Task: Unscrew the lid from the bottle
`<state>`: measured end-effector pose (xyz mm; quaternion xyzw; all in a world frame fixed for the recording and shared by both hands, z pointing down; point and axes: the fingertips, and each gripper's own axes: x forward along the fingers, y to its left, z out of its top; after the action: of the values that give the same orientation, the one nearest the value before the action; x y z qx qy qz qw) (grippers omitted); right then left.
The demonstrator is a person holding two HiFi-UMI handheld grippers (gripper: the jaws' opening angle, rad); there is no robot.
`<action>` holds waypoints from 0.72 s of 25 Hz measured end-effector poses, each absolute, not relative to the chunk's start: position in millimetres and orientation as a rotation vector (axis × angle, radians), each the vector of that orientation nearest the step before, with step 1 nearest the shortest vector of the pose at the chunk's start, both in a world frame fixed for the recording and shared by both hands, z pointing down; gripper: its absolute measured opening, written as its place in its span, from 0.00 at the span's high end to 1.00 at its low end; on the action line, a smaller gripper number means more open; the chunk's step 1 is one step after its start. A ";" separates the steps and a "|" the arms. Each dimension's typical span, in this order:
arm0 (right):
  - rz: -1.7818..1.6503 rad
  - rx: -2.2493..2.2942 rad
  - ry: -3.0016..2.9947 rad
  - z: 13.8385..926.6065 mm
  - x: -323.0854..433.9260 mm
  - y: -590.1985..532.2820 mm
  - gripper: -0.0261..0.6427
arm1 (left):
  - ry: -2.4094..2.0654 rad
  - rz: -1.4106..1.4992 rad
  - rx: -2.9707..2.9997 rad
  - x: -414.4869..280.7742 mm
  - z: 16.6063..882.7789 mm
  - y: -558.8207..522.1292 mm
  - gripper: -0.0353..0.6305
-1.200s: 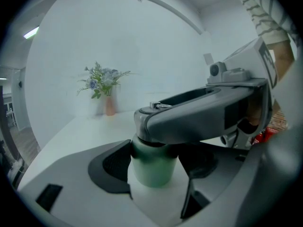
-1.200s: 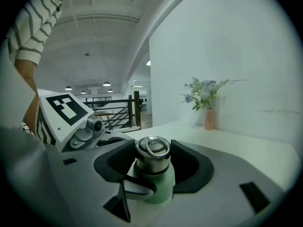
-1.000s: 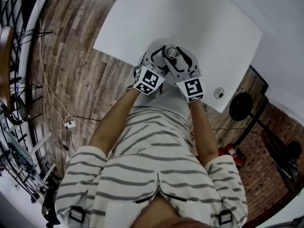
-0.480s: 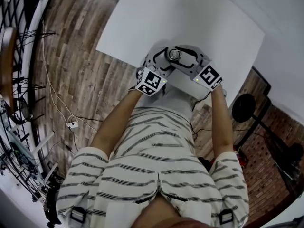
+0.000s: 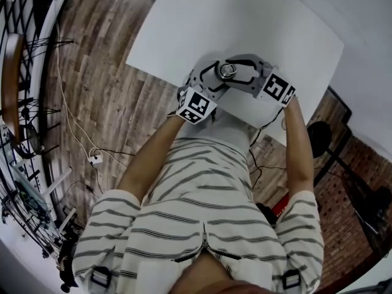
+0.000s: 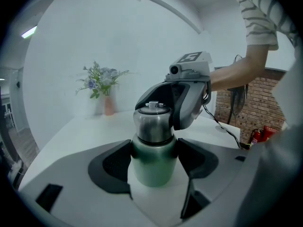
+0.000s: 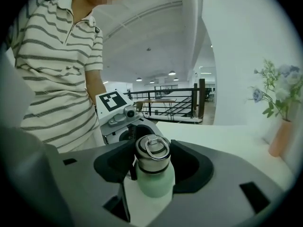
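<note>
Left gripper view: your left gripper is clamped on the green body of the bottle, with both dark pads pressed to it just under the steel lid. The jaws stand fairly wide because the body is wide. They're not slack.

Right gripper view: your right gripper comes in from the opposite side, with its pads closed on the lid's side wall. The ring handle on top is clear of the jaws.

Bottle position: upright on the white table, close to the edge nearest you and between the two grippers.

Handling, my read:
- Body and lid both look rigid metal, so you can squeeze firmly with no risk of crushing.
- The lid wall looks smooth and polished, so expect slip under torque. Keep the pads square on the wall, not on the ring.
- The body finish looks matte and should grip better. That's the right place for the anchor hold.
- Can't tell whether it's full. Weight is unknown, so leave the base on the table while twisting.
- The lid is still seated — no gap shows at the neck.
</note>
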<state>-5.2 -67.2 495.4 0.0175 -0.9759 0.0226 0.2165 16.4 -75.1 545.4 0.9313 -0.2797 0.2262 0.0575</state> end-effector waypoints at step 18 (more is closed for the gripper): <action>0.191 0.862 -2.711 487.1 3.8 -76.6 0.45 | -0.844 0.681 2.831 18.7 544.5 -72.8 0.48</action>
<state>3.8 -76.6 487.1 0.2990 -0.9409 0.0664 0.1446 18.7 -72.8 544.5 0.9324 -0.2780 0.2243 0.0547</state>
